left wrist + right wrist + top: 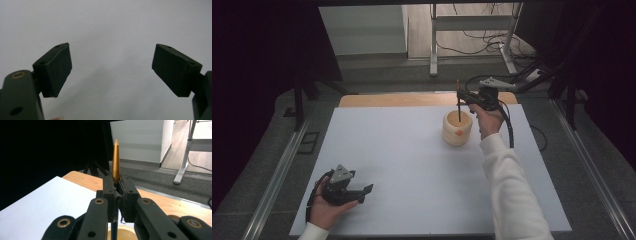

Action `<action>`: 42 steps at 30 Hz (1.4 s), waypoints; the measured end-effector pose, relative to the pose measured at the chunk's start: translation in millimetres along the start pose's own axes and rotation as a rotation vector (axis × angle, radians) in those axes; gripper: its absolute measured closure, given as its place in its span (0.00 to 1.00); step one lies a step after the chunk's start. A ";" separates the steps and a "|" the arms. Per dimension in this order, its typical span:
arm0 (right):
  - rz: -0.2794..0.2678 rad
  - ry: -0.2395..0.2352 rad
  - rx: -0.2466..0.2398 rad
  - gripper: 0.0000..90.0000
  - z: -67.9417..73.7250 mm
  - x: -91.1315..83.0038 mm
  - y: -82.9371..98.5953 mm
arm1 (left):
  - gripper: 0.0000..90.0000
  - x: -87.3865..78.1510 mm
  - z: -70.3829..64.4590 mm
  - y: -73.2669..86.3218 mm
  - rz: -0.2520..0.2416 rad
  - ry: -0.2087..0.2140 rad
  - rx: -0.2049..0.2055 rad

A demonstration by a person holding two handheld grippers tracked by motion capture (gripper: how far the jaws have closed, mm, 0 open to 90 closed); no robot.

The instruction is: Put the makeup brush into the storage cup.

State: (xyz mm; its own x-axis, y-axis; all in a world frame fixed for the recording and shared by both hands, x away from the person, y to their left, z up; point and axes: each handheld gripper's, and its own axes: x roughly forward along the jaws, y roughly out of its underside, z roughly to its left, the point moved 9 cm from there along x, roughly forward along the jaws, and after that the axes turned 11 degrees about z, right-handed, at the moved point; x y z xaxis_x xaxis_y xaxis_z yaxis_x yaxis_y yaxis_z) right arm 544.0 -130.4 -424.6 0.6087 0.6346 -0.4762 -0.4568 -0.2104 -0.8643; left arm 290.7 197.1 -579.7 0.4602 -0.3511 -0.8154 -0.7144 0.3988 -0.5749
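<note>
Clamping a slim pencil (116,157) between its closed jaws, the right claw (460,98) hangs at the far right of the tabletop (402,165), directly over the mouth of a cream-coloured cup (457,131). The pencil stands nearly upright: in the right gripper view its golden pointed end rises above the jaws, and its dark lower shaft drops below them toward the cup's pale rim (125,230). In the high view the lower end of the shaft seems to reach inside the cup's opening, though whether it touches the bottom cannot be told. So the long axis already lines up with the cup, and the cup lies straight down from the claw; my reading is that the coming move is a short vertical drop and a release, with little sideways correction needed. A tilt of the hand would catch the shaft on the rim. The left claw (362,192) rests at the near left, well apart from the cup, jaws spread wide over bare white surface, holding nothing. The right hand (488,121) is plainly the nearer one.
</note>
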 end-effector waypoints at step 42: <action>0.058 -0.007 -0.003 0.94 -10.5 22.2 45.9 | 0.19 0.7 -0.3 0.2 0.000 0.001 0.002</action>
State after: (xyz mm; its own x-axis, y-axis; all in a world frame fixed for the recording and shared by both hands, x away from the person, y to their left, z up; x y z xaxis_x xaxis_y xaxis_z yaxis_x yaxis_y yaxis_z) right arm 543.3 -133.7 -476.5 0.5770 0.6264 -0.5241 -0.4893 -0.2487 -0.8359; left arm 290.7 196.6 -580.4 0.4600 -0.3516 -0.8153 -0.7134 0.4003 -0.5751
